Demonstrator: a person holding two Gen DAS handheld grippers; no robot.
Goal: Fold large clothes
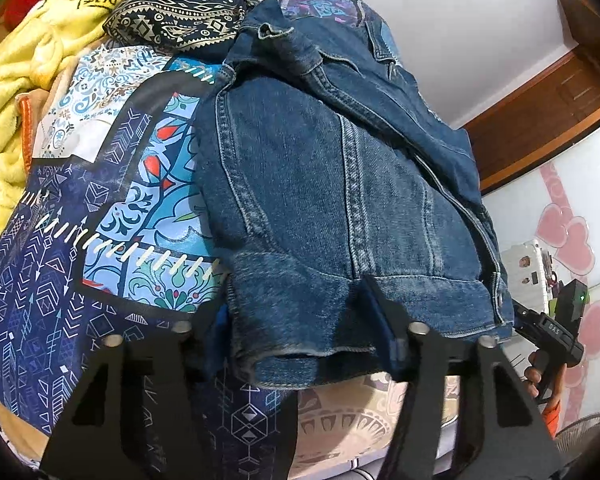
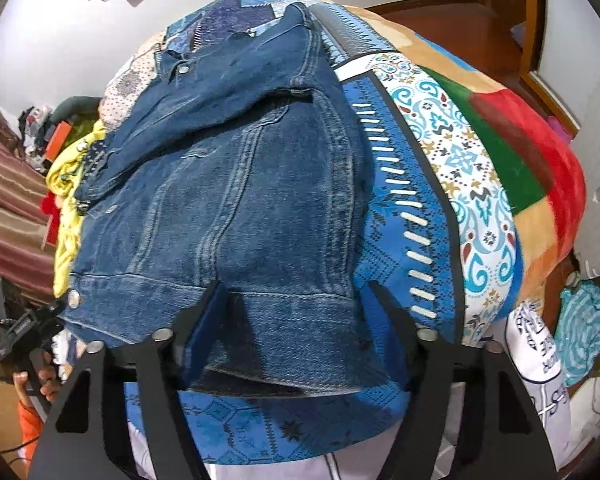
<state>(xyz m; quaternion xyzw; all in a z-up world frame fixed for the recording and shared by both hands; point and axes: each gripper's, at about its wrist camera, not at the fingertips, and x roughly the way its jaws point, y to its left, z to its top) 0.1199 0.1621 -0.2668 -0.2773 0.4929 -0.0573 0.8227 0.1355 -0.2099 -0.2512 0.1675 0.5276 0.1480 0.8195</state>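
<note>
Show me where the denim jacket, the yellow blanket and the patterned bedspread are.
denim jacket [image 1: 340, 208], left wrist view, on the back panel.
yellow blanket [image 1: 16, 76], left wrist view, on its fluffy folds at the left edge.
patterned bedspread [image 1: 60, 300], left wrist view, on the dark blue arrow-print patch.

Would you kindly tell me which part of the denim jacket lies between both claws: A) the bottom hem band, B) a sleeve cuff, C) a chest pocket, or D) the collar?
A: the denim jacket presents its bottom hem band at the near edge, between each claw's fingers.
</note>
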